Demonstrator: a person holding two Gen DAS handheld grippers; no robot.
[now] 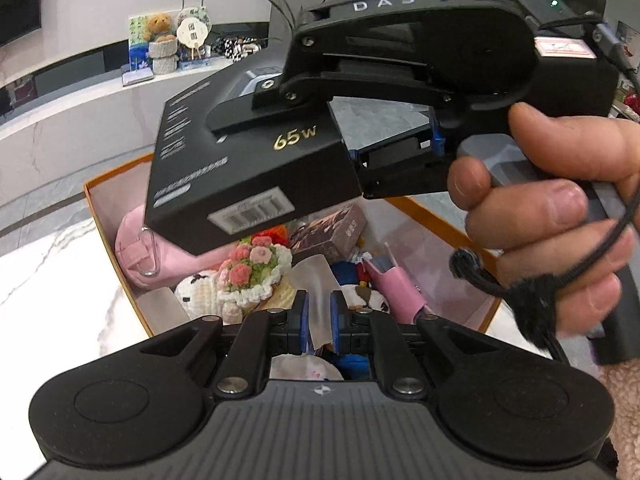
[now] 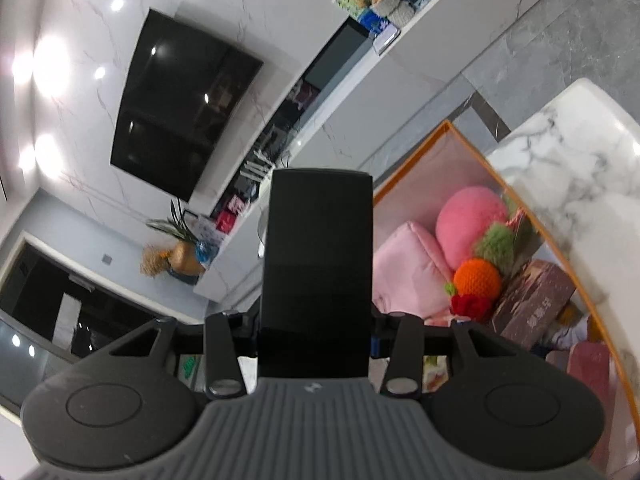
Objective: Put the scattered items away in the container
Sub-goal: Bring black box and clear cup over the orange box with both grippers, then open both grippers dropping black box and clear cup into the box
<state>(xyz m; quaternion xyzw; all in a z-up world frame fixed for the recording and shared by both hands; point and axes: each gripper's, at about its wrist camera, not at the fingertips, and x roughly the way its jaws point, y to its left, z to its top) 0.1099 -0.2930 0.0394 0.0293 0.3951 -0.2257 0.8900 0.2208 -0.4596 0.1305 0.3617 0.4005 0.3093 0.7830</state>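
Note:
A black box marked 65W [image 1: 256,184] hangs over the orange-rimmed container [image 1: 105,236], clamped in my right gripper [image 1: 244,140], which a hand holds. In the right wrist view the same black box [image 2: 318,240] stands upright between the jaws of my right gripper [image 2: 316,332], to the left of the container [image 2: 452,126]. My left gripper [image 1: 319,312] sits low over the near end of the container. Its blue pads [image 1: 304,312] are shut on a frosted translucent plastic strip [image 1: 316,280].
The container holds a pink pouch [image 1: 136,244], a crochet flower bouquet [image 1: 256,268], a brown box [image 1: 328,228], a pink ball [image 2: 468,220] and an orange crochet ball [image 2: 478,276]. It stands on a white marble table [image 1: 52,292]. A shelf with a teddy bear [image 1: 160,28] lies beyond.

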